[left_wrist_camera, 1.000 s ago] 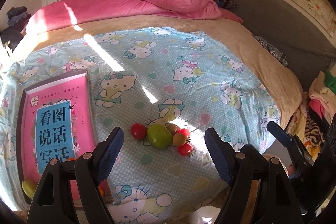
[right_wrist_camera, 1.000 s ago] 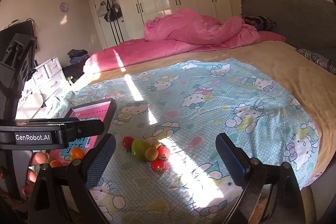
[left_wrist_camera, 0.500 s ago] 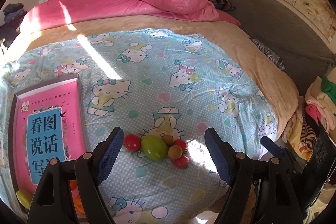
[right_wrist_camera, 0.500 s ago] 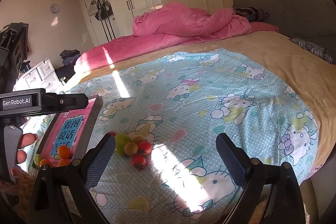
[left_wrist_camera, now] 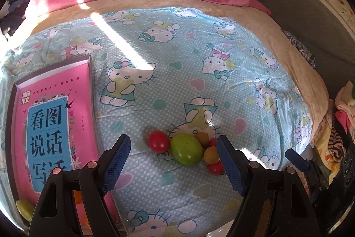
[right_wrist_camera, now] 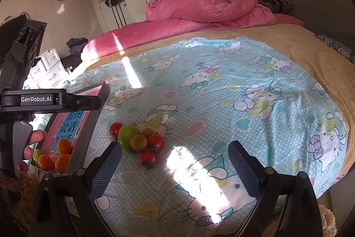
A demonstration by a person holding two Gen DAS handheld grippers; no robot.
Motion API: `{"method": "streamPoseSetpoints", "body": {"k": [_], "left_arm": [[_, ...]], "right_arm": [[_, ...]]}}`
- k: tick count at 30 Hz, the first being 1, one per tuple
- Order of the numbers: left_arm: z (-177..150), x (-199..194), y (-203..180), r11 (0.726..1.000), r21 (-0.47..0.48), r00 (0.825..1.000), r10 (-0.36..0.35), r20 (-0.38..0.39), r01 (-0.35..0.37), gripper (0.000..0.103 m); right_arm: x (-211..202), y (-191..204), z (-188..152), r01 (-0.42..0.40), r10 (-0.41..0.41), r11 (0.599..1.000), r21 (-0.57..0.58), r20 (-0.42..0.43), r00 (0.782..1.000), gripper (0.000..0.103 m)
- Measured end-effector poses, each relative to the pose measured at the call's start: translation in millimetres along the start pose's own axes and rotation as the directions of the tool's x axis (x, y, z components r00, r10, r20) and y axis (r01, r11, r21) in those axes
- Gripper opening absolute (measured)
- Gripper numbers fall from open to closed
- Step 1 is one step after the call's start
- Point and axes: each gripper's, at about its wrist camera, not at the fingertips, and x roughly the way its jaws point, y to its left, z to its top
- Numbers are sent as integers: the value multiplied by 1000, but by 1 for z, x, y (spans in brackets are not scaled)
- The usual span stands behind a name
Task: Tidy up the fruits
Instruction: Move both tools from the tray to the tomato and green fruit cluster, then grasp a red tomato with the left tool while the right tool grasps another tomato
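Fruit cluster point(left_wrist_camera: 188, 148) on cartoon-print bedsheet point(left_wrist_camera: 199, 54), just right of pink box point(left_wrist_camera: 53, 117): big green fruit point(left_wrist_camera: 187, 149) in middle, red tomato point(left_wrist_camera: 158, 141) touching its left side, small brown and yellow fruits plus more red ones (partly hidden) on right. Left gripper point(left_wrist_camera: 175, 164) jaws wide apart, empty, hovering near cluster. Right gripper point(right_wrist_camera: 175, 172) jaws apart, empty, right of cluster. Oranges point(right_wrist_camera: 55, 156) and a small green fruit point(right_wrist_camera: 36, 154) in near end of box. Pink duvet point(right_wrist_camera: 206, 8) far beyond box.
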Motion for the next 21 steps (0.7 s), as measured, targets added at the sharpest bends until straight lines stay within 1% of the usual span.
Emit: {"method": "streamPoseSetpoints", "body": {"k": [3, 7, 12, 21], "left_arm": [[0, 7, 4, 1000, -19, 1000, -3, -16, 3, 81], [2, 13, 9, 999, -44, 999, -10, -30, 9, 80], [6, 19, 10, 997, -65, 998, -32, -48, 28, 80], [16, 45, 15, 991, -130, 991, -25, -128, 8, 80]], "right_arm": [[8, 4, -4, -13, 13, 1000, -10, -29, 999, 97], [13, 7, -7, -12, 11, 1000, -29, -45, 999, 97], [22, 8, -10, -23, 21, 999, -26, -67, 998, 97], [35, 10, -14, -37, 34, 999, -31, -109, 993, 97]]}}
